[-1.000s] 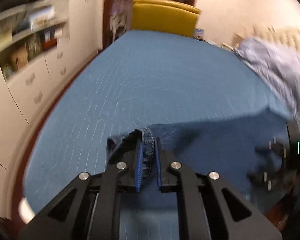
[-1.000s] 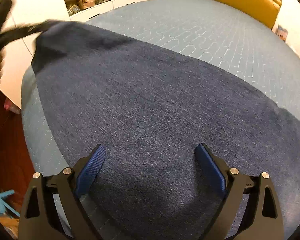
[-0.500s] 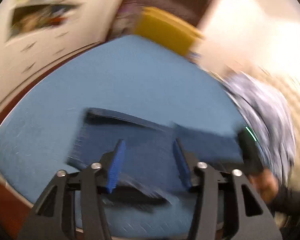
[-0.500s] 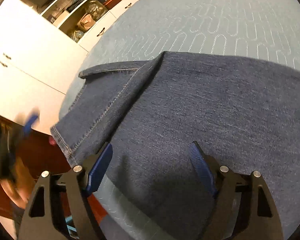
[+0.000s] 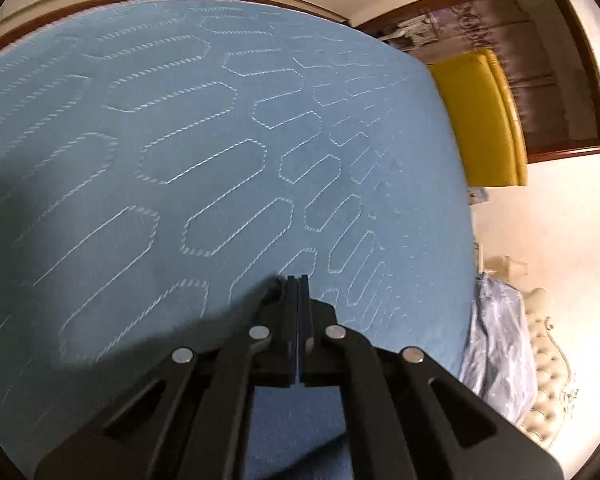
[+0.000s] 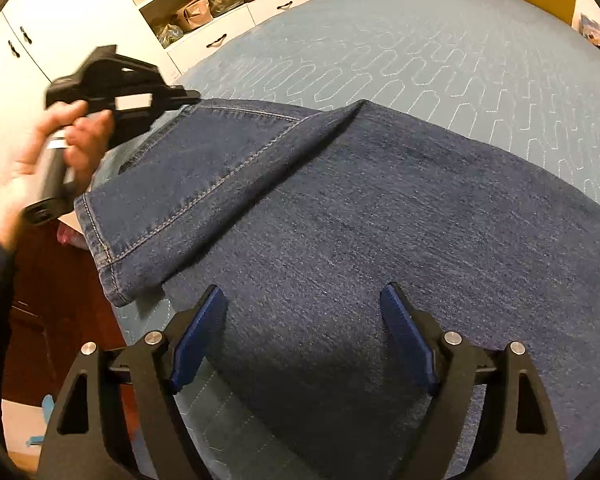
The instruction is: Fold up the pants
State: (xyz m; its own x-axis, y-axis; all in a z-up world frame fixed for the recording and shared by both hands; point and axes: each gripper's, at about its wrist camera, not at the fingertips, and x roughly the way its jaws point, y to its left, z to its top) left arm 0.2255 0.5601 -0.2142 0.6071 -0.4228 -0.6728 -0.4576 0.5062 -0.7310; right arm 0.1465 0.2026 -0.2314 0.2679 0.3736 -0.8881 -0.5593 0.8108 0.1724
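1. Folding is partway done by the look of it: the jeans (image 6: 340, 216) lie flat on the blue bed (image 6: 420, 60), with the leg end doubled over on the left side, hem near the bed's edge.
2. Right claw (image 6: 302, 336) is spread wide, holding nothing, hovering just above the denim near the front edge.
3. Left claw (image 5: 298, 304) has its fingers pressed together. In its own view there's no cloth between them, just bedspread ahead. In the right view its tip sits right at the far corner of the folded leg, but I can't tell if it's touching.
4. My guess at the step in hand: square up this fold, then grab for the next one.
5. To do it well, I'd pinch both layers at the corners, not just the top one, and keep the stitched seam (image 6: 204, 196) lined up with the edge underneath.
6. Watch the hem near the bed edge; it could slide off if tugged.
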